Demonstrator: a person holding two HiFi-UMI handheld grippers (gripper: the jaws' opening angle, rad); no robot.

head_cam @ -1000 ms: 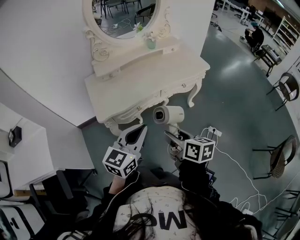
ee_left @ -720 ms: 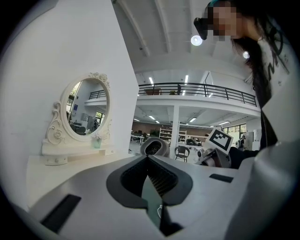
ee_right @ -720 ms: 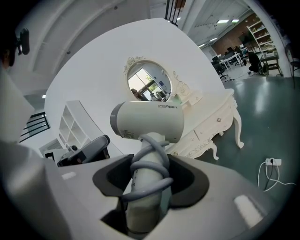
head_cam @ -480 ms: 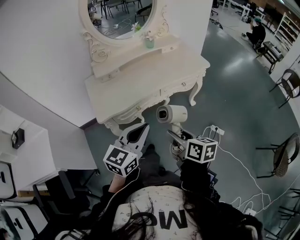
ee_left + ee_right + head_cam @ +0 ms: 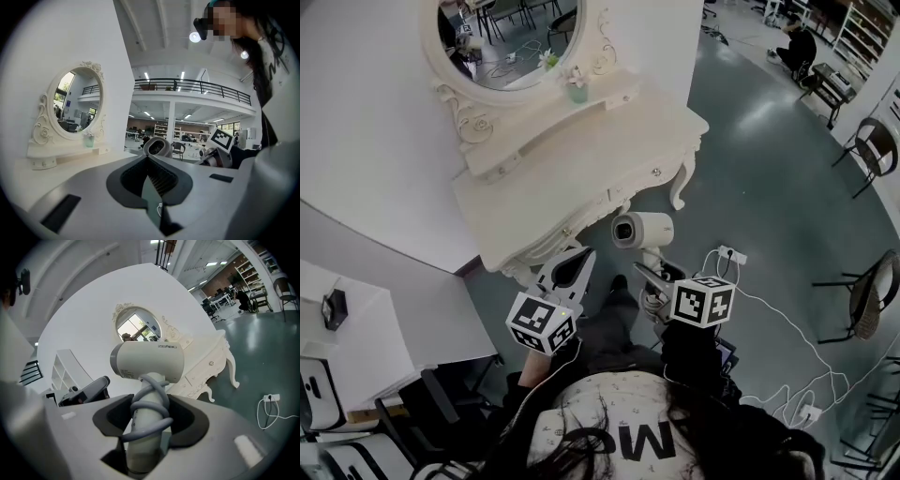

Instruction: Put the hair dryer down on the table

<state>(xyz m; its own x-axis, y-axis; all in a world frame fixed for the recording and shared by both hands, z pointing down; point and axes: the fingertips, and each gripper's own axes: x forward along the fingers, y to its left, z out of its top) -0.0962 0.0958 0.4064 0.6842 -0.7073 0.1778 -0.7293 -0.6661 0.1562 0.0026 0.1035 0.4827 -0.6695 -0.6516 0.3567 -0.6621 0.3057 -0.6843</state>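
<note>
The white plastic hair dryer [image 5: 147,361], a stubby barrel with its grey cord coiled round the handle, is held upright in the air by the right gripper [image 5: 149,414], which grasps that handle. It hangs just off the near edge of the cream carved dressing-table surface [image 5: 581,164]. The left gripper [image 5: 149,161], to its left, is clenched on nothing. Since a second ago both grippers and the dryer have come closer to the surface, and the oval mirror [image 5: 502,42] looks larger.

Pretty even, cool indoor light, mostly from ceiling strips [image 5: 182,75] plus one blown-out lamp [image 5: 195,36]. Floor [image 5: 769,169] has a soft sheen, the white desk [image 5: 600,150] reads bright, shadows are faint. Both gripper views are heavy fisheye with black corners and slightly soft foregrounds.
</note>
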